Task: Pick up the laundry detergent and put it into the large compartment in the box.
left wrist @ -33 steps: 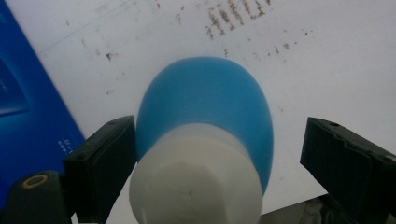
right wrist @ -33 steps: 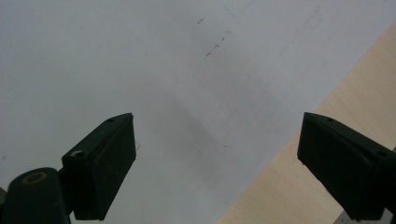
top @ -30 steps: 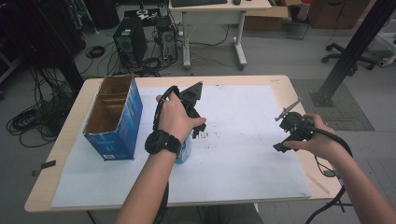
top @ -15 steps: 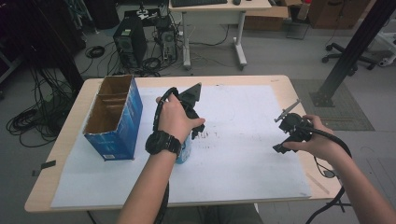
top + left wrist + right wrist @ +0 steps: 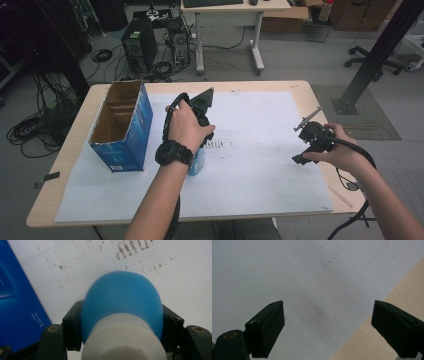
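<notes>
two claws are at work over the bench [image 5: 300, 90], which is covered by a white sheet [image 5: 260, 165] marked with dark specks. left of centre in the high view, the left claw [image 5: 199, 150] points down from under the person's left hand [image 5: 185, 129], a black watch on the wrist, and its jaws have just been closing on a blue and white bottle [image 5: 196, 161] that stands on the sheet just right of an open blue cardboard box [image 5: 122, 125]. in the left gripper view the bottle [image 5: 122, 315] sits at the lower middle of the frame, its blue rounded body wedged between the two black jaws with the pads pressing on both flanks and its white part nearest the camera; the box [image 5: 17, 297] fills the left edge. at the right of the high view the right claw [image 5: 303, 150] is held in the person's right hand [image 5: 340, 152] above the sheet near the bench's right edge, well apart from the bottle. the right gripper view shows its jaws standing wide apart with nothing between them, white sheet [image 5: 287, 277] below and bare wood [image 5: 372, 340] at the lower right of the frame.
</notes>
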Demonstrator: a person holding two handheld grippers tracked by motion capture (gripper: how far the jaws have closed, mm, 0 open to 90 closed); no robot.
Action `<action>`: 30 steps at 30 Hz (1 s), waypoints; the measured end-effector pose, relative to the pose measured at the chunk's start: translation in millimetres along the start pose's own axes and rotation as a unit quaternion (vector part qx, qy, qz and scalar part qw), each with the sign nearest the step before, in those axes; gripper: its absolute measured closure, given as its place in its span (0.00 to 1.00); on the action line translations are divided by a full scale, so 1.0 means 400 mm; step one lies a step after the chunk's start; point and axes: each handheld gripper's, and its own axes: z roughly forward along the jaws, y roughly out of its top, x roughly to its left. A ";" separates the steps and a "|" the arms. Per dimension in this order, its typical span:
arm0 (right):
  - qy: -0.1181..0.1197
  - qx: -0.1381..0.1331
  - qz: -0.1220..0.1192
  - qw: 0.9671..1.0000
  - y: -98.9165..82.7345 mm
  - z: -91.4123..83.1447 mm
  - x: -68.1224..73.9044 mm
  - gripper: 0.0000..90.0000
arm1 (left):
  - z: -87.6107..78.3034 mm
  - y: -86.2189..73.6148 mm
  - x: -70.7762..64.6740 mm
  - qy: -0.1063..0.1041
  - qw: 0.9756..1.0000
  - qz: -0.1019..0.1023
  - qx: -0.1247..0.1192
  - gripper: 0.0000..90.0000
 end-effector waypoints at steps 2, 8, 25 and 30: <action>0.001 0.001 -0.001 1.000 0.000 0.002 0.001 0.13 | -0.001 0.000 0.003 -0.005 1.000 -0.002 0.000 0.41; 0.001 0.001 -0.002 1.000 0.003 0.004 0.004 0.13 | -0.001 0.003 0.005 -0.009 1.000 -0.013 0.003 0.41; 0.000 0.003 -0.005 1.000 0.006 0.000 0.002 0.13 | -0.005 0.004 0.009 -0.015 1.000 -0.008 0.015 0.41; 0.001 0.001 -0.007 1.000 0.006 -0.001 0.004 0.13 | -0.007 0.002 0.012 -0.025 0.999 -0.008 0.020 0.41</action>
